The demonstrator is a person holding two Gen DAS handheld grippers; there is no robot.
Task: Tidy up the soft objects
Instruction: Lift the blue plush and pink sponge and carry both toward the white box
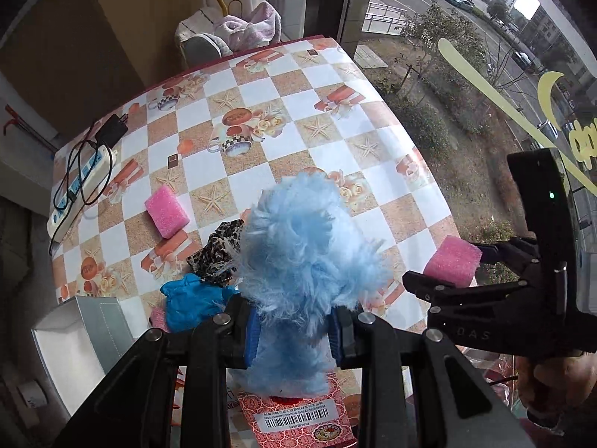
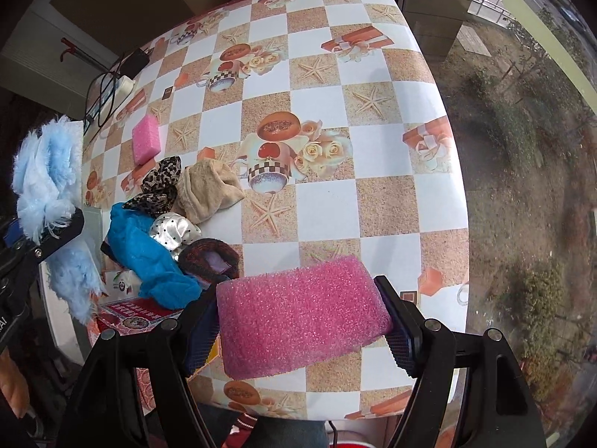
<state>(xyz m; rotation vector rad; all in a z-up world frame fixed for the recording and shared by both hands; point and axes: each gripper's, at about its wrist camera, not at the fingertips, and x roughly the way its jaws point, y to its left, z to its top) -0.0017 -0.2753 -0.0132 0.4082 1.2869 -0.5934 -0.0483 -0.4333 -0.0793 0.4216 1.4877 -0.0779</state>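
Blue fluff pinched in left fingers; pink sponge clamped in right fingers; cloth pile beside.

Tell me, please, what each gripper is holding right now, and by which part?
Left gripper pinches the fluffy blue piece near its lower middle; right gripper clamps a pink sponge across its two short ends.

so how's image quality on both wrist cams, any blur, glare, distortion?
Left wrist: daylight, sharp; strong fisheye bend at the table edge; bright glare patch outside the window. Right wrist: table sharp, same barrel bend; ground outside smeared; pink sponge crisp; dark vignette in the corners of both.
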